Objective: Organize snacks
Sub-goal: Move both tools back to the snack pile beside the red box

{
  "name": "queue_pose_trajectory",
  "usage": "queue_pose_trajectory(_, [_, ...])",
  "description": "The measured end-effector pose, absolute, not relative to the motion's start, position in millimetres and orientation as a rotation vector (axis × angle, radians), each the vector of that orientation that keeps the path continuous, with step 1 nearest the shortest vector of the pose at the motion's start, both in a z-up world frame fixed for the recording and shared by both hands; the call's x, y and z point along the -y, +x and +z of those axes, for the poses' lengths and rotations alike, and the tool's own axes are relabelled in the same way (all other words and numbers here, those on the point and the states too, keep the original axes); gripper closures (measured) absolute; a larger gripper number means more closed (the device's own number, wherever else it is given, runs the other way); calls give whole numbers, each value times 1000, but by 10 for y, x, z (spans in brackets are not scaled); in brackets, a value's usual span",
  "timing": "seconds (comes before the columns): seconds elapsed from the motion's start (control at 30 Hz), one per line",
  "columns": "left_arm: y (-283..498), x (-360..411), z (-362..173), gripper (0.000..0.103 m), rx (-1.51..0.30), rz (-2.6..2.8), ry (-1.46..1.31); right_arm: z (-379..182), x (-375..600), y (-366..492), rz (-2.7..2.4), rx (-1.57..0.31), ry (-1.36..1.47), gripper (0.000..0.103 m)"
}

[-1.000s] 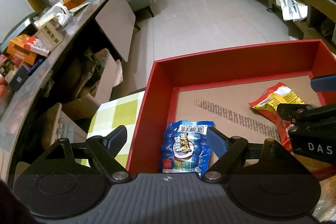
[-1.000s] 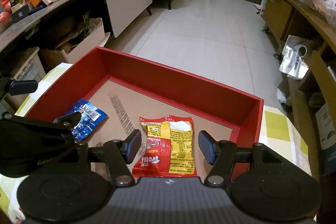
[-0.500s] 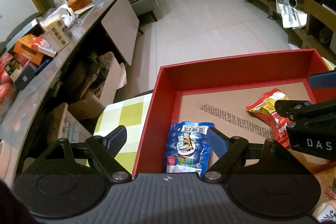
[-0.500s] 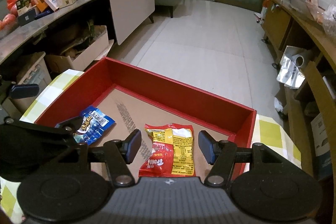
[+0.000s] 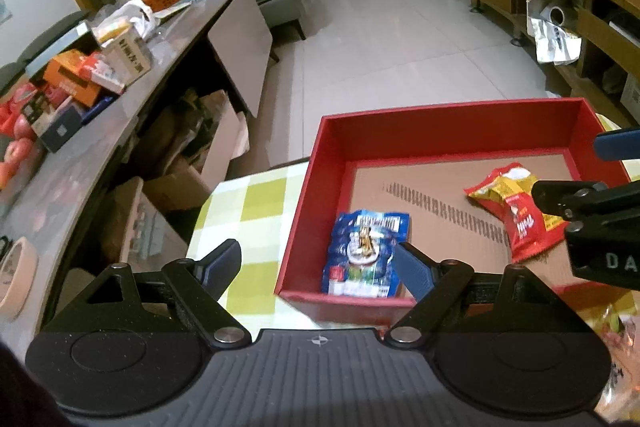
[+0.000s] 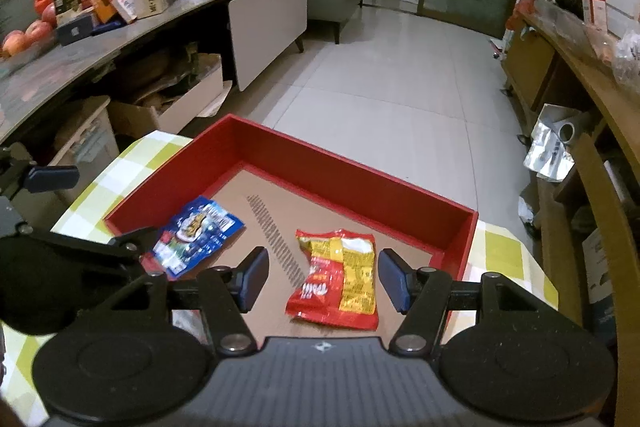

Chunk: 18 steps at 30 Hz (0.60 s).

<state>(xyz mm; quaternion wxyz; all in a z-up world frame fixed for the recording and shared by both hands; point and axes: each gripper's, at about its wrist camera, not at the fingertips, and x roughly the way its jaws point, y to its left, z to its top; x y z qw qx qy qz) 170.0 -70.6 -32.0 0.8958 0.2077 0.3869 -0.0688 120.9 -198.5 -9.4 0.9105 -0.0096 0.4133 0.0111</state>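
A red box (image 5: 316, 163) with a cardboard floor stands on a green-checked tablecloth (image 5: 248, 211); it also shows in the right wrist view (image 6: 360, 183). A blue snack bag (image 5: 366, 253) (image 6: 196, 237) lies flat in its near left corner. A red and yellow snack bag (image 5: 516, 207) (image 6: 340, 279) lies flat to its right. My left gripper (image 5: 320, 267) is open and empty, above the box's near left wall. My right gripper (image 6: 322, 279) is open and empty, above the red and yellow bag.
A long grey counter (image 5: 100, 131) with boxes and apples runs along the left, with cardboard boxes (image 5: 180, 179) under it. A wooden shelf unit (image 6: 580, 155) lines the right. Tiled floor (image 6: 380, 99) lies beyond the box. More snack packets (image 5: 612, 323) lie at the near right.
Both grippers have pulled back and risen from the box, still open. The two bags stay where they lie in the box.
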Motion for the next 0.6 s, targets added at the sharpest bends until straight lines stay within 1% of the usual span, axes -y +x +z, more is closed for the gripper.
queue_pose_trajectory(0.4, [1346,448,-322,14,-858,-160,401,-214,1773,723,70,-939,-50,35])
queue_pose_trajectory(0.6, [1133,234,-382,14,-914,-159,394,-366,1539,450,167,-1020,-77,35])
